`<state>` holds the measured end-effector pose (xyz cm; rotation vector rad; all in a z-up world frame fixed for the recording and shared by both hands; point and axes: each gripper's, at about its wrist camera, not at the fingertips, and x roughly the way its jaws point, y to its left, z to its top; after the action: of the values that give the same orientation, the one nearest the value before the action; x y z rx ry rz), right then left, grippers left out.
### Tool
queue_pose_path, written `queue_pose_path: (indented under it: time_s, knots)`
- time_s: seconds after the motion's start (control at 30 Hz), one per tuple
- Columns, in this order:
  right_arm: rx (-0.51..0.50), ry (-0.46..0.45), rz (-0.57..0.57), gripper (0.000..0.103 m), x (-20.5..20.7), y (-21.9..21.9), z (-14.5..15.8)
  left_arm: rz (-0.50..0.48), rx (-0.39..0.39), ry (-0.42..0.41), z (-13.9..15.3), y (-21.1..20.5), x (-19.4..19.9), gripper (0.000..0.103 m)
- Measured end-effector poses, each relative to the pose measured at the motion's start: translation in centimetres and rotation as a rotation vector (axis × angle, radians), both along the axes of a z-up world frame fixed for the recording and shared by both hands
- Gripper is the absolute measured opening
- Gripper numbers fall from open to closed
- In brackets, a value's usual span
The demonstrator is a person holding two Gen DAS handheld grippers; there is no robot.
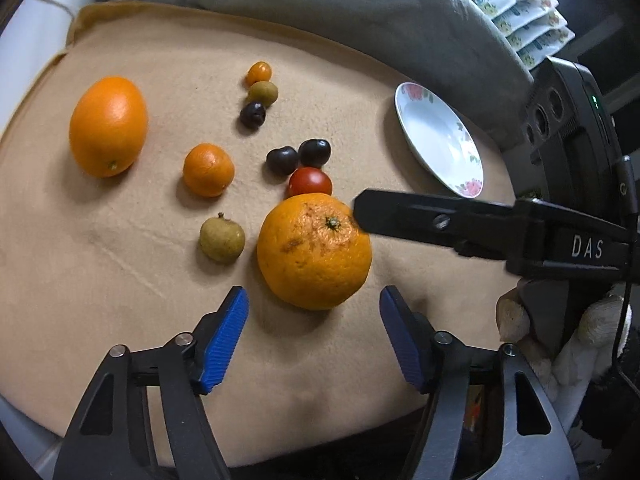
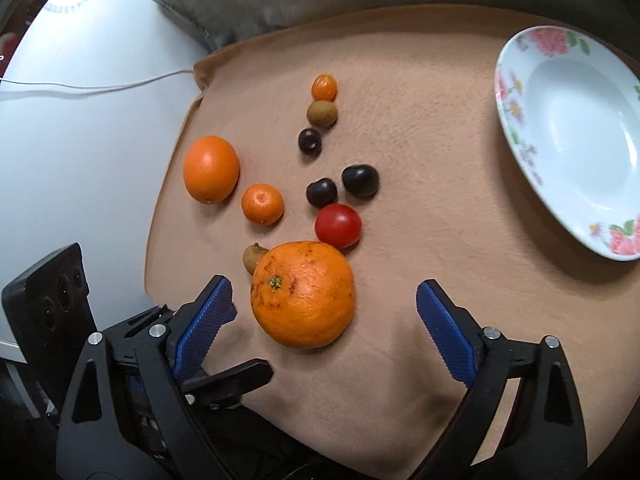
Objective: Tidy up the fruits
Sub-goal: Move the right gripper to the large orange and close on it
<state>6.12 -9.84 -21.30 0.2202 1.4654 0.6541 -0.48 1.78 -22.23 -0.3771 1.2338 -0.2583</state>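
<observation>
Right wrist view: right gripper (image 2: 326,320) spread wide around the big orange (image 2: 303,294), not touching. Left gripper (image 1: 314,334) gapes near it, empty. Best centred on the orange before squeezing, clear of the tomato (image 2: 338,225).

In the right wrist view, the plate (image 2: 516,92) is cut off by the right edge, so its far rim is out of sight. The small brown fruit (image 2: 253,257) sits mostly hidden behind the big orange (image 2: 303,294); only its left part shows. In the left wrist view, the right gripper's finger (image 1: 404,212) covers the plate's near rim and overlaps the orange's edge; whether it touches cannot be told. The print on the stacked packets (image 1: 520,12) is too small to read.
</observation>
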Motion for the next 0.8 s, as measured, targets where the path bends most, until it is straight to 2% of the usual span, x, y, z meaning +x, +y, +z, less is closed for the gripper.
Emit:
queue_pose_path:
  time_s: [0.13,0.2,0.37,0.47,0.67,0.8]
  knots:
    - [0.005,0.020,0.020,0.095,0.1,0.6,-0.7,-0.011,-0.008,0.012,-0.6,-0.3,0.3,0.059]
    - [0.009,0.033,0.026,0.086,0.1,0.9,-1.1,-0.003,-0.015,0.017,-0.8,-0.2,0.4,0.058]
    - [0.013,0.050,0.030,0.086,0.4,1.5,-2.0,0.009,-0.031,0.026,-1.0,0.0,0.6,0.052]
    - [0.015,0.057,0.037,0.085,0.6,1.9,-2.4,0.008,-0.026,0.027,-1.1,0.1,0.7,0.052]
    - [0.034,0.097,0.051,0.070,0.8,3.0,-3.5,0.008,-0.034,0.027,-1.2,0.3,0.8,0.052]
    - [0.028,0.090,0.058,0.070,0.9,3.5,-3.6,0.010,-0.037,0.026,-1.4,-0.3,1.2,0.052]
